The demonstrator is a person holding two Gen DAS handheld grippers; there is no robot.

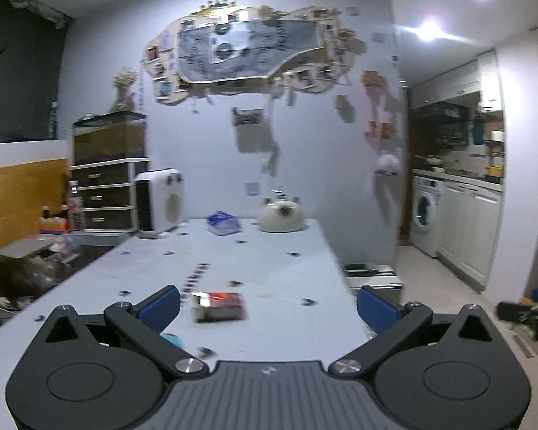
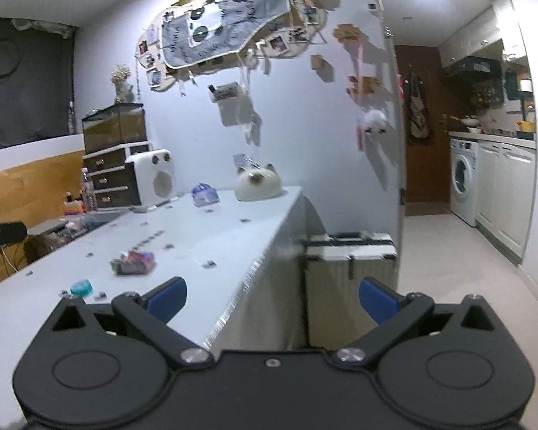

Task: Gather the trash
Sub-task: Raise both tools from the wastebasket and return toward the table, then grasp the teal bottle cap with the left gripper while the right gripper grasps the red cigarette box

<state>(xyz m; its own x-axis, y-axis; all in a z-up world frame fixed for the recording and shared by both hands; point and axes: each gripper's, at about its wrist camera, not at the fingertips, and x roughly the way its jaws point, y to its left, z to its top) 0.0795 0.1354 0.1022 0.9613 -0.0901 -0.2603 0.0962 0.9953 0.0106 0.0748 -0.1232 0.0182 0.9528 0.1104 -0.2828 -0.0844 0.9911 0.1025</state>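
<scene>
Far left, beside the table [image 1: 276, 261], a bin [image 1: 28, 265] w/ a dark bag sits low on the floor, probably where trash ends up; carrying anything that far risks a drop over the edge.

Left hand-held gripper [image 1: 269, 308]: jaws spread wide, nothing between them, hovering just above the near end of the table. The dark snack wrapper [image 1: 218, 307] lies flat right ahead, slightly left of centre between the blue pads [image 1: 159, 308]. Flat and crinkly, so closing too high could just skate over it or push it away. A teal cap [image 2: 80, 286] sits near the front edge, easy to knock off.

Further back, a blue crumpled bag [image 1: 223, 223] near the cat-shaped ornament [image 1: 281, 216]; reaching for it could bump the ornament.

Right hand-held gripper [image 2: 272, 299]: also spread, empty, aimed past the table's right edge toward a suitcase [image 2: 351, 268] on the floor, well apart from any trash. Frames are blurry, so aim could be off.
</scene>
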